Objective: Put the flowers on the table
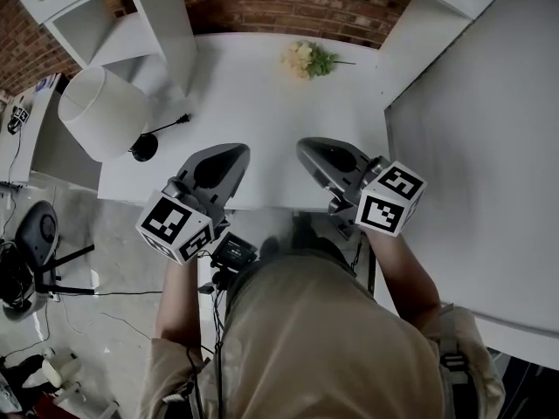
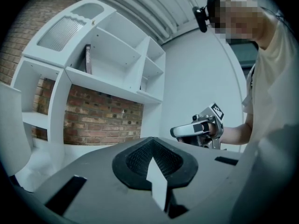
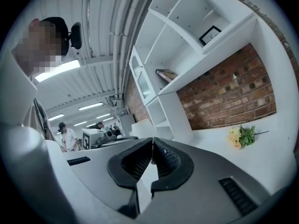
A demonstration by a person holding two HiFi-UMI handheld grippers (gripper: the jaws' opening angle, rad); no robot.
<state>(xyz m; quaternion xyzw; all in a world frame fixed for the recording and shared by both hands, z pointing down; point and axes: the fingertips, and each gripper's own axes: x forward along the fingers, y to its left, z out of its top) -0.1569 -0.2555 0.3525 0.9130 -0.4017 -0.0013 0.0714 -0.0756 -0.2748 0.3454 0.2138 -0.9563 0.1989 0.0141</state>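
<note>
— Where are the flowers (image 1: 307, 59)?
— Lying at the table's (image 1: 253, 120) far edge, near the brick wall (image 1: 288, 3)
— And the tongs?
— Left gripper (image 1: 234, 152) and right gripper (image 1: 306, 147) both clenched, empty, well apart from them

Blooms in the pale yellow flower bunch (image 1: 306, 59) near the white worktop's (image 1: 262, 112) far edge are too small to count. Spine lettering on the dark upright book (image 2: 88, 59) is unreadable.
</note>
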